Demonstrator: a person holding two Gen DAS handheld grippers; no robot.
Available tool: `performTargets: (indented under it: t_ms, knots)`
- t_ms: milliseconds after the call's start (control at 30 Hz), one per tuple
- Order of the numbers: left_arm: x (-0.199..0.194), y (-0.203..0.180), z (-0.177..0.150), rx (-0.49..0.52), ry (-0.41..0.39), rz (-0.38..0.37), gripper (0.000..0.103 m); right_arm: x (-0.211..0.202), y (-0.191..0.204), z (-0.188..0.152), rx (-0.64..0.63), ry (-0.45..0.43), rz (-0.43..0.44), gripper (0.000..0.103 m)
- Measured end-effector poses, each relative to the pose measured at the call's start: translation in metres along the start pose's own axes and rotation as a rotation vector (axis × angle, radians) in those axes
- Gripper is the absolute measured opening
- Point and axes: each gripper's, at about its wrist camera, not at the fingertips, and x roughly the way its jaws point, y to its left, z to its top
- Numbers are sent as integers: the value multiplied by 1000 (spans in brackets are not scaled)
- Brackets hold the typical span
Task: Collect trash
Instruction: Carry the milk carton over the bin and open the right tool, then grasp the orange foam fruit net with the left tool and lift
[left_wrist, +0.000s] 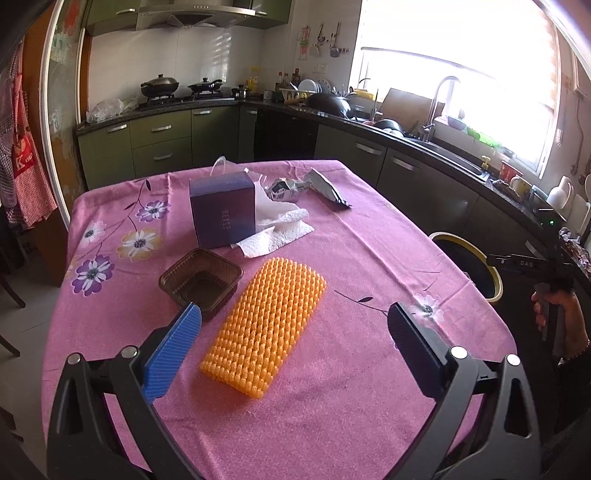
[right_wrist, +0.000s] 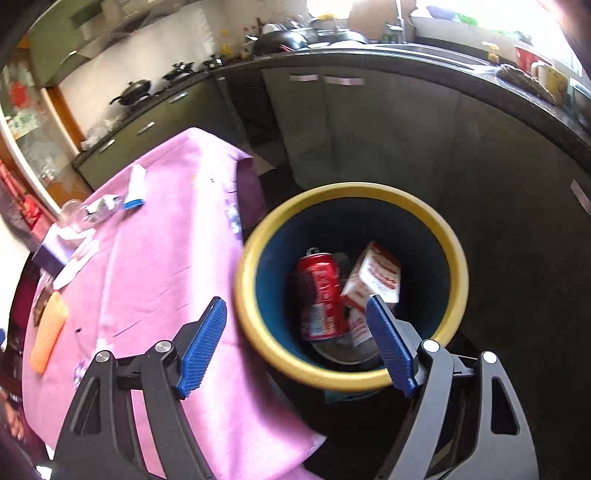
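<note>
Trash waits on the pink worktop (left_wrist: 369, 424): an orange foam fruit net (left_wrist: 264, 328) lies just ahead between the wide, empty jaws of my left claw (left_wrist: 293, 325), with a brown plastic tray (left_wrist: 201, 280) just left of it. I judge the net light, soft and springy, so I would pinch across its narrow width near the middle and squeeze well in. My right claw (right_wrist: 295, 343) hangs wide and empty over the yellow-rimmed bin (right_wrist: 354, 380), where a red can (right_wrist: 319, 295) and a white carton (right_wrist: 376, 275) lie inside. Farther off are a purple box (left_wrist: 221, 210), tissue (left_wrist: 273, 232) and crumpled wrappers (left_wrist: 310, 188).
</note>
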Motion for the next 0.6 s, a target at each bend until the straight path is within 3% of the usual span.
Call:
performTargets:
  t_ms: [200,600]
  knots:
    - [30,14,-3,-17,91,-5,96,-7,28,-5,-31,-7,76,77]
    - [79,32,-9,-32,262,-38,96,14,51,-10,-66,42,130,77]
